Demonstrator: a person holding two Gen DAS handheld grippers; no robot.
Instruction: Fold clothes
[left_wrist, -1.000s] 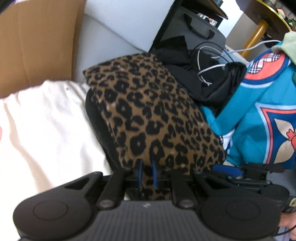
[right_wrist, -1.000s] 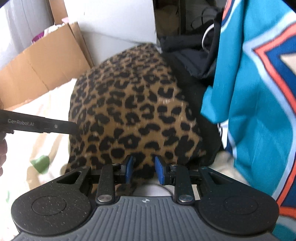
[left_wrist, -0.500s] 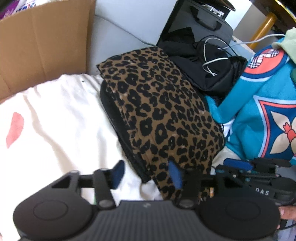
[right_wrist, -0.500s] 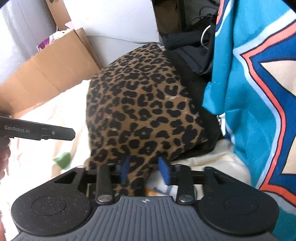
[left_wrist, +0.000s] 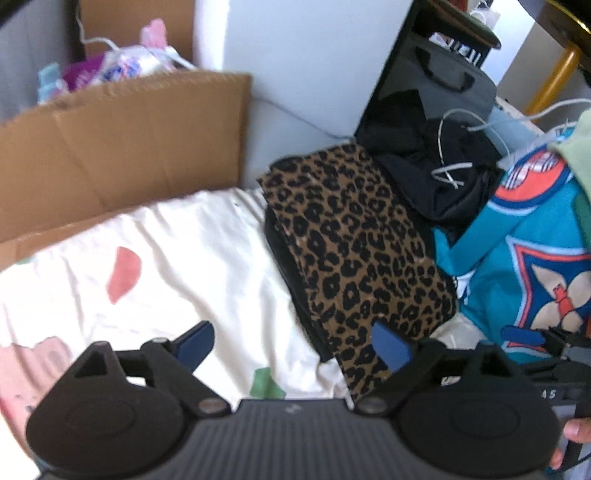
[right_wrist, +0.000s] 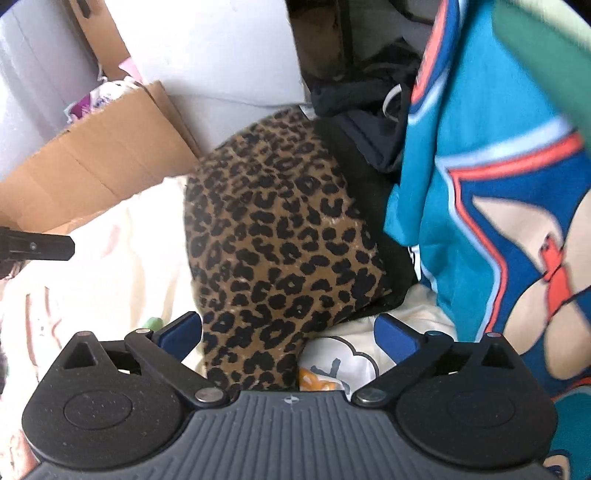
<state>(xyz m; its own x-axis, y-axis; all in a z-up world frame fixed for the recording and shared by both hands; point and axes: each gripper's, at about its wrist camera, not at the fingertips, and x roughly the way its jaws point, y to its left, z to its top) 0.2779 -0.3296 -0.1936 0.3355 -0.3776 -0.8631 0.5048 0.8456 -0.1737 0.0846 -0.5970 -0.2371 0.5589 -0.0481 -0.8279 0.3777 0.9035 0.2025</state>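
Left gripper (left_wrist: 293, 349) tilted steeply down over the bed sheet (left_wrist: 177, 258), fingers spreading, nothing between them. Right gripper (right_wrist: 290, 338) same pose, fingers spreading, released. Folded leopard-print garment (right_wrist: 280, 236) lies on the sheet's far edge, beside the teal blanket (right_wrist: 491, 177).

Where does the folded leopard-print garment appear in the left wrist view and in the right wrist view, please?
Left wrist view: the leopard-print garment lies right of centre, running from mid-frame down to the right blue pad.
Right wrist view: it fills the centre, its near end between the jaws.
Shared landmark: the cardboard box, left of the garment in both views.
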